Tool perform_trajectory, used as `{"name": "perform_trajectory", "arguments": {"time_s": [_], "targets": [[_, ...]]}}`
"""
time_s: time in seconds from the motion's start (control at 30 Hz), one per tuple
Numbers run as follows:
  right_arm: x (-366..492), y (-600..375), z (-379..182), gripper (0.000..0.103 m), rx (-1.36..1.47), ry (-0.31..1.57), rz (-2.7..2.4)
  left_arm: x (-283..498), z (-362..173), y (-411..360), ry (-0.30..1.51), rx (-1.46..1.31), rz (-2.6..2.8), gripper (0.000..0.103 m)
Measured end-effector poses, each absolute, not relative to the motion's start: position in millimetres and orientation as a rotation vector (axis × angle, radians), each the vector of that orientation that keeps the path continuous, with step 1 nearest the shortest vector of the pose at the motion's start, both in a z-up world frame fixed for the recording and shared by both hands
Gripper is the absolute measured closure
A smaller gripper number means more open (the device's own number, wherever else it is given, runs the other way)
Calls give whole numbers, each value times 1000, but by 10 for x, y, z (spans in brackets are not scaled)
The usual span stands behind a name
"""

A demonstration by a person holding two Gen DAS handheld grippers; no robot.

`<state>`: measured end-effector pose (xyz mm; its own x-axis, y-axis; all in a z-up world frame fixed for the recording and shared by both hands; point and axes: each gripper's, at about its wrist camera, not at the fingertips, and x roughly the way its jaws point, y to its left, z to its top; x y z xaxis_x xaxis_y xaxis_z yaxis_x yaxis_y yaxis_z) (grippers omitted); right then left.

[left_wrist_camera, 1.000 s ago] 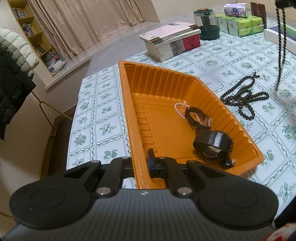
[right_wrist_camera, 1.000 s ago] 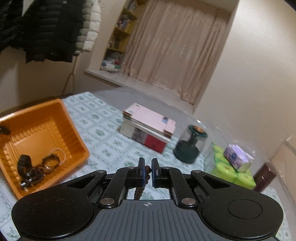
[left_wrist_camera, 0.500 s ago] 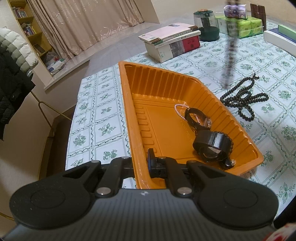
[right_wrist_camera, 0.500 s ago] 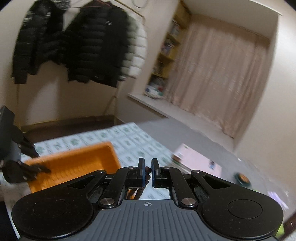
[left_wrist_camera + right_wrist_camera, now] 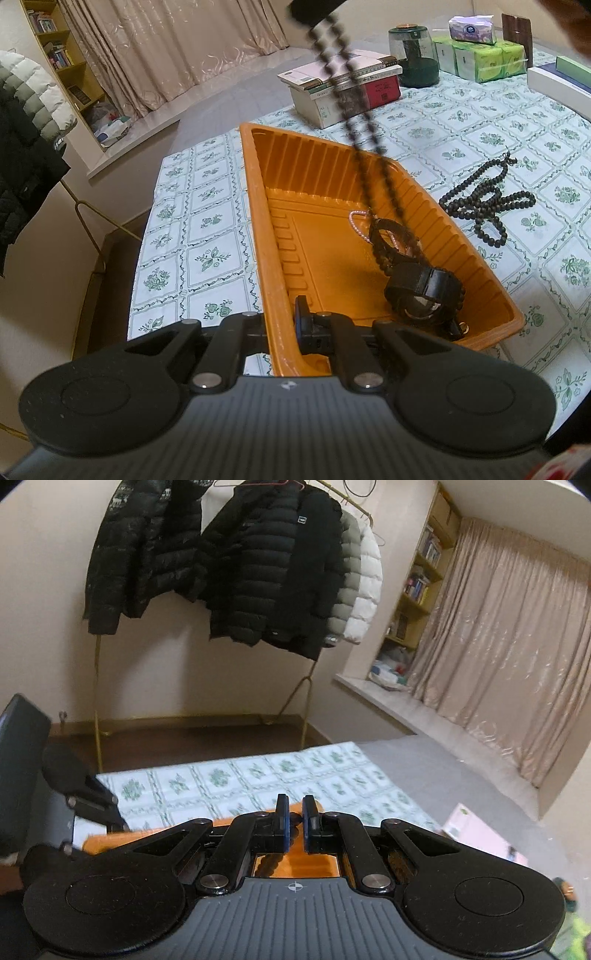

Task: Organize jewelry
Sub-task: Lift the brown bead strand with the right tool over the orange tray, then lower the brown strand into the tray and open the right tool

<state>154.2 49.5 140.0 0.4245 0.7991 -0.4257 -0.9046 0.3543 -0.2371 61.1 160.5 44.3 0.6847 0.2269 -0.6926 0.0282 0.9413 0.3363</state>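
Note:
An orange tray [image 5: 295,206] sits on the patterned tablecloth. It holds a black watch [image 5: 424,291], a dark bracelet [image 5: 391,232] and a pink bead bracelet [image 5: 354,221]. My left gripper [image 5: 284,328] is shut on the tray's near left rim. My right gripper [image 5: 294,827] is shut on a dark bead necklace [image 5: 354,122], which hangs down from it into the tray, its lower end over the bracelet. In the left wrist view the right gripper [image 5: 314,9] is at the top edge. A second dark bead necklace [image 5: 484,201] lies on the cloth right of the tray.
Stacked books [image 5: 343,88], a dark green jar [image 5: 413,55], green tissue packs [image 5: 484,59] and a white box [image 5: 557,83] stand at the table's far side. A coat rack with jackets [image 5: 236,565] stands beyond the table's left edge.
My right gripper has carried the hanging necklace leftward from beside the table's right edge to above the tray. The left gripper and tray have stayed still.

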Motion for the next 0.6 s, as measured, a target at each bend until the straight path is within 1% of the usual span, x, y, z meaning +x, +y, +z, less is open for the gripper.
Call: {"name": "perform_trajectory", "arguments": {"time_s": [0.13, 0.43, 0.6], "targets": [[1652, 637, 1292, 97, -430, 325, 1134, 613, 442, 1615, 814, 331, 113, 96], [1791, 660, 877, 97, -454, 534, 1154, 610, 435, 1628, 813, 325, 112, 96], [1849, 585, 814, 97, -429, 579, 1154, 611, 432, 1629, 813, 325, 112, 96]]}}
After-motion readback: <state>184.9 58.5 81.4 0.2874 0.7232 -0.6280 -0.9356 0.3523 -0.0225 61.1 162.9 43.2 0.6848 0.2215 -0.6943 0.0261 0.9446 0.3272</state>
